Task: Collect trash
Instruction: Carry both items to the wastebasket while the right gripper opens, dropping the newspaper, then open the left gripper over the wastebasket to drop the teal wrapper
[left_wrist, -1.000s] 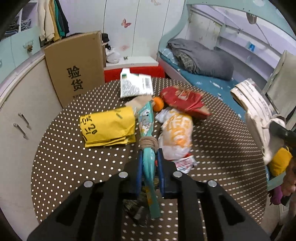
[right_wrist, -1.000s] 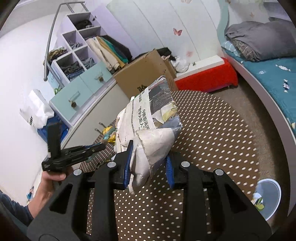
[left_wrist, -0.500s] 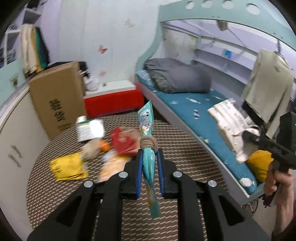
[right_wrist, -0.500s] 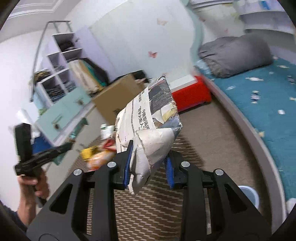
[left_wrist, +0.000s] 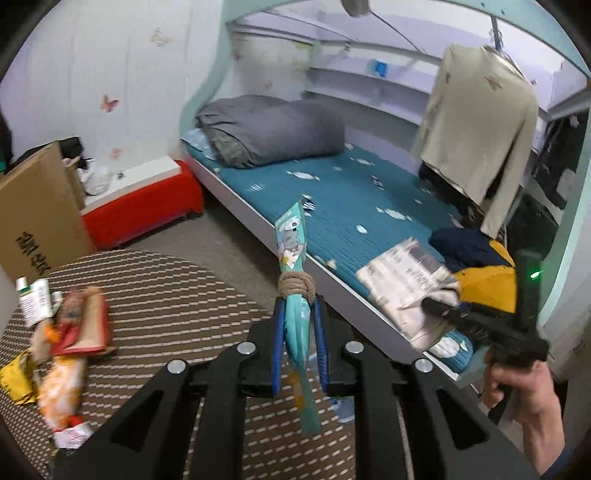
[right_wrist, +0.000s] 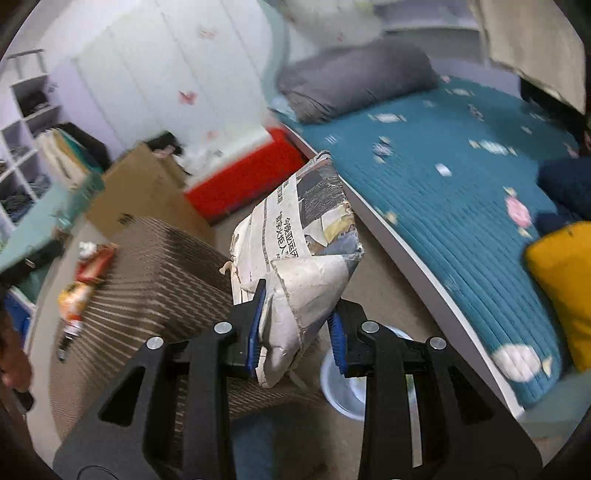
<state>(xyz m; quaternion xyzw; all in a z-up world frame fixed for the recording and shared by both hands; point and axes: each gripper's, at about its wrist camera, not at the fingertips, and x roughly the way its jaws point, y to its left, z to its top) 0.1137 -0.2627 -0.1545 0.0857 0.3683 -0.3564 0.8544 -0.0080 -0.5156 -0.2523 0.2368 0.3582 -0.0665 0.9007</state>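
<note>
Fingers (left_wrist: 320, 332) pinching teal wrapper (left_wrist: 293, 258), newspaper wad (right_wrist: 299, 258) clamped

- My right gripper (left_wrist: 436, 310) is showing in the left view only as a dark blur, its tips hidden under the crumpled newspaper (left_wrist: 406, 284).
- The wrappers (right_wrist: 85, 280) on the round table (right_wrist: 159, 266) are smearing in the right view, so I am not reading any print.
- The white bin (right_wrist: 341, 384) is sitting mostly hidden behind my right fingers (right_wrist: 338, 341).
- The cardboard box (left_wrist: 33, 218) is running off the left edge.
</note>
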